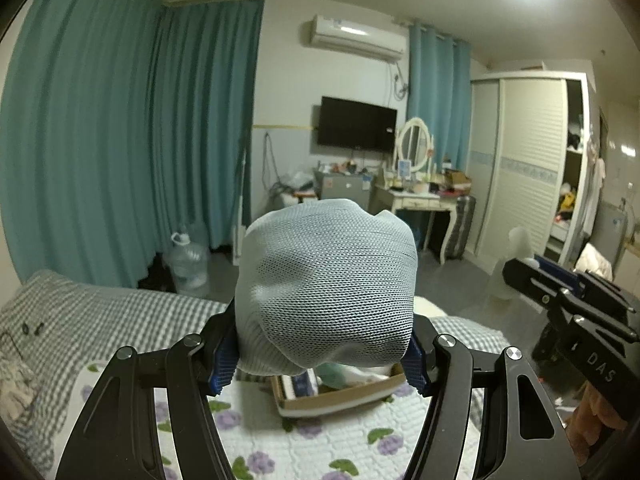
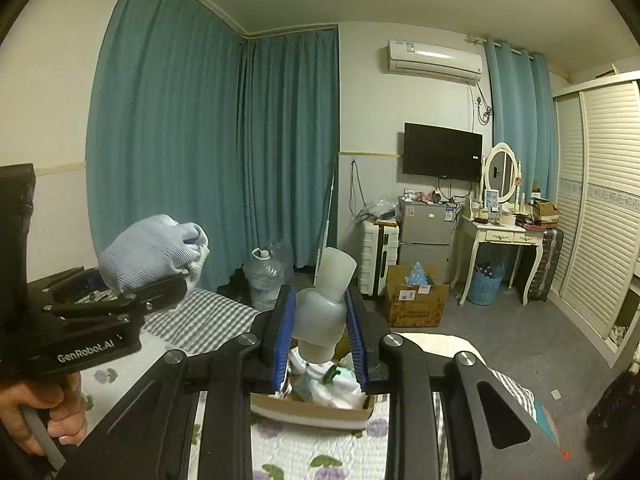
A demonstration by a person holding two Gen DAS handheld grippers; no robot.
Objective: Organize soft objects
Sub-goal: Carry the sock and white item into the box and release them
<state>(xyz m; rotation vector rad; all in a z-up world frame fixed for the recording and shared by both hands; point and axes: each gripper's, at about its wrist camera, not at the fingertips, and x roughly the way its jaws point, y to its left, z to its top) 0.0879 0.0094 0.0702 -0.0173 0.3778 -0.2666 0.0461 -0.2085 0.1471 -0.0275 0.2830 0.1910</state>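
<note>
Above the cardboard box (image 2: 316,408) on the bed (image 2: 328,452), our left claw (image 1: 320,354) clamps a balled pale-blue knit cloth (image 1: 326,284), and our right claw (image 2: 320,344) pinches a translucent plastic bottle (image 2: 324,304).

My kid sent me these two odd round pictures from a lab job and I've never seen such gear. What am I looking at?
A person holds a two-fingered tool in each hand, each with a wide-angle camera looking along its fingers. One picture comes from the left hand-held gripper, which squeezes a grey-blue knitted bundle. The other comes from the right hand-held gripper, which clamps a pale plastic bottle. Below both, a cardboard box of soft things sits on a bed with a flowered quilt.
</note>
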